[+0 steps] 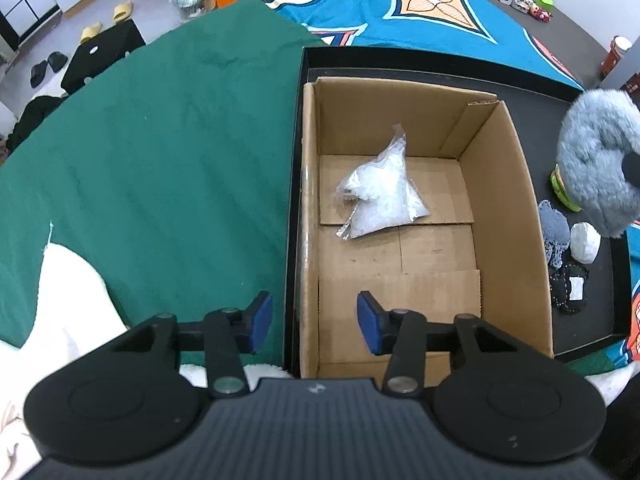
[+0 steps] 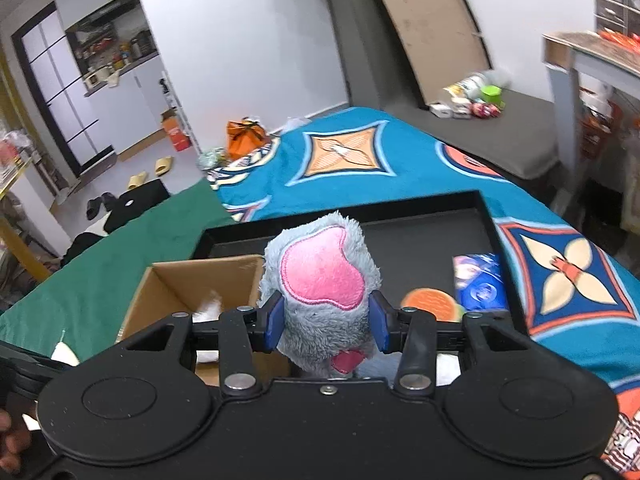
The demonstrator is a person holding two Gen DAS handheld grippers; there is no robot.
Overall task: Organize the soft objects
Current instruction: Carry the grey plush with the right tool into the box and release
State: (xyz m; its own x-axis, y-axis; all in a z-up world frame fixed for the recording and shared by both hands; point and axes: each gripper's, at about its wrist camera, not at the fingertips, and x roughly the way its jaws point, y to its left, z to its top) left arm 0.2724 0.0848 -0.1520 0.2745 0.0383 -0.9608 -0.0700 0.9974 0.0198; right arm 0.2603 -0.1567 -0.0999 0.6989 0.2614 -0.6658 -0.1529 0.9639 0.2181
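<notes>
An open cardboard box [image 1: 504, 184] stands in a black tray [image 1: 520, 88] on the bed, with a clear plastic bag of white stuffing [image 1: 378, 190] on its floor. My left gripper [image 1: 314, 322] is open and empty over the box's near left wall. My right gripper [image 2: 326, 320] is shut on a grey plush toy with a pink patch [image 2: 320, 276], held above the tray to the right of the box [image 2: 224, 280]. The plush also shows at the right edge of the left wrist view [image 1: 600, 160].
On the tray right of the box lie a white lump [image 1: 585, 242], dark lacy pieces [image 1: 568, 288] and a green item [image 1: 560, 188]. A round orange item [image 2: 430, 304] and a blue packet [image 2: 480, 280] lie there too. A green blanket [image 1: 160, 160] and a teal patterned blanket [image 2: 360, 152] cover the bed.
</notes>
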